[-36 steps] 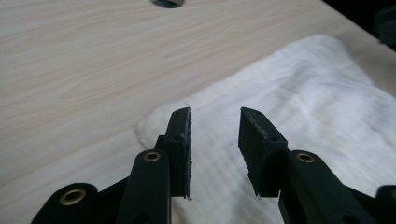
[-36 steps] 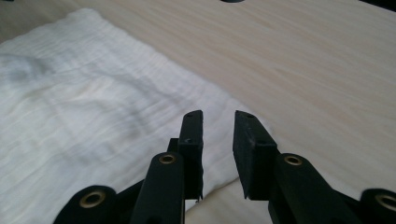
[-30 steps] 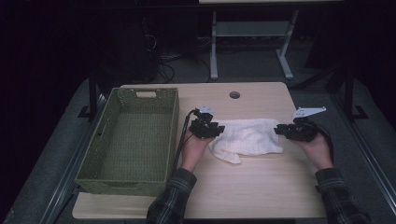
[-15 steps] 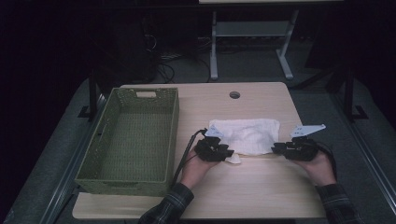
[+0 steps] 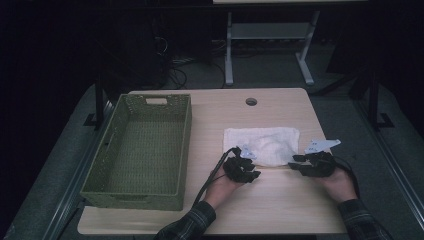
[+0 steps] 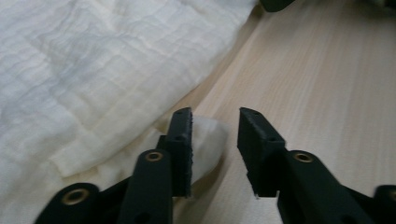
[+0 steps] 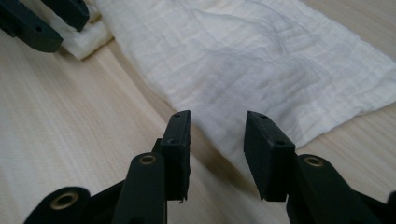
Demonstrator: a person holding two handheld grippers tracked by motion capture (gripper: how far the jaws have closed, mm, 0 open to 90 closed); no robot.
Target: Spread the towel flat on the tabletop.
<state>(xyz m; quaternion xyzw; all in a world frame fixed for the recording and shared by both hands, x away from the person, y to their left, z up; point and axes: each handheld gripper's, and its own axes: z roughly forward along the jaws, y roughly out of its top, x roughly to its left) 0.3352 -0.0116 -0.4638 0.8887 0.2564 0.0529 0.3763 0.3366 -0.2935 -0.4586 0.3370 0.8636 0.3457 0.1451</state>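
Towel [image 5: 262,144], white and crinkled, lies folded flat on the table [image 5: 280,205], both grippers' fingers apart at its near edge.

High view overhead, gripper views close, sharing towel [image 5: 261,144]

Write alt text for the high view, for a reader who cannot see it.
A person's hands hold two black grippers, the left gripper and right gripper, at the near edge of a white rectangular cloth spread flat on a light wooden table. An empty green woven basket sits at the table's left.
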